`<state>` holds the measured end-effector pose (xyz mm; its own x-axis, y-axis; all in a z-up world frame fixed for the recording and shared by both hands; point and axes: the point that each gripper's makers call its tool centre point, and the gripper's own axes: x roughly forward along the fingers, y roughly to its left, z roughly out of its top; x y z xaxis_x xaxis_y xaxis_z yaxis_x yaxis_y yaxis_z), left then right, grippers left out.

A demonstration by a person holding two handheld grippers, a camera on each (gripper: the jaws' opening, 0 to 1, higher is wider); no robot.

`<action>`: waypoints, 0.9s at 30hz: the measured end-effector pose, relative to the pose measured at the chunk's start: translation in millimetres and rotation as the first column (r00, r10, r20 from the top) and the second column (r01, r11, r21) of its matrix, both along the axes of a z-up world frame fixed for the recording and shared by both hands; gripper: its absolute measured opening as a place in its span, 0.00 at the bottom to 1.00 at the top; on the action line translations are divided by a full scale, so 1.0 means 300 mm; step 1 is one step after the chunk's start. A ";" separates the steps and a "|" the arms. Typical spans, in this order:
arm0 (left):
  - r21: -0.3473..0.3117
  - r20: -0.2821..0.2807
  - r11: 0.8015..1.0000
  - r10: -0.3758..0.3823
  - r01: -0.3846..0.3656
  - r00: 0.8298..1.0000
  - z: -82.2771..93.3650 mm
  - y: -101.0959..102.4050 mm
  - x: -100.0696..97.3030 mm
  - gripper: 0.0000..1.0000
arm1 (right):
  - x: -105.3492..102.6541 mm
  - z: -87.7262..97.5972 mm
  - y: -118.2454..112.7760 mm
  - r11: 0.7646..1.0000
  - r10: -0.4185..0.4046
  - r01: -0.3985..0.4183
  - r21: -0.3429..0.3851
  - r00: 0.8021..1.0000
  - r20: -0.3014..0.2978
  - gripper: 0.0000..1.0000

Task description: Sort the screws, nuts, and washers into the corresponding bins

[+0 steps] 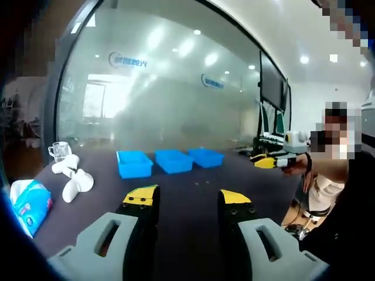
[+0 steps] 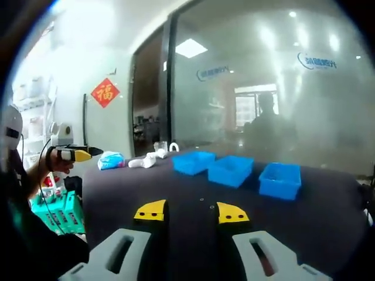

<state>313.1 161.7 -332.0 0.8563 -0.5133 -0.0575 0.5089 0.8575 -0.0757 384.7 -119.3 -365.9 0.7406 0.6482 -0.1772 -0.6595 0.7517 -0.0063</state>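
Both your left gripper [image 1: 186, 198] and right gripper [image 2: 191, 211] hang open and empty above the dark table [image 2: 176, 187]; approach the small fasteners [image 2: 206, 203] before the three blue bins [image 2: 234, 170] low and slowly.

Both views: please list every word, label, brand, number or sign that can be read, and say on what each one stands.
"福": gold character on the red diamond sign on the white wall.
Blue logos on the frosted glass wall: too blurred to read.
Print on the blue tissue pack: too blurred to read.
Blue bins and the gripper jaws: no text seen.
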 end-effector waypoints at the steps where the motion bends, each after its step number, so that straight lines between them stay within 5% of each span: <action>1: 0.002 -0.001 1.000 -0.003 0.003 1.000 -0.002 -0.001 -0.001 0.39 | -0.001 -0.005 0.003 1.000 0.006 -0.006 -0.010 1.000 -0.009 0.27; 14: 0.000 -0.009 1.000 -0.009 0.009 1.000 -0.014 0.004 -0.011 0.39 | 0.023 -0.016 0.024 0.995 0.035 -0.041 -0.095 0.997 -0.062 0.27; 27: -0.010 -0.021 1.000 -0.009 0.009 1.000 -0.034 0.009 -0.011 0.39 | 0.121 -0.039 0.058 0.978 0.067 -0.091 -0.190 0.989 -0.130 0.27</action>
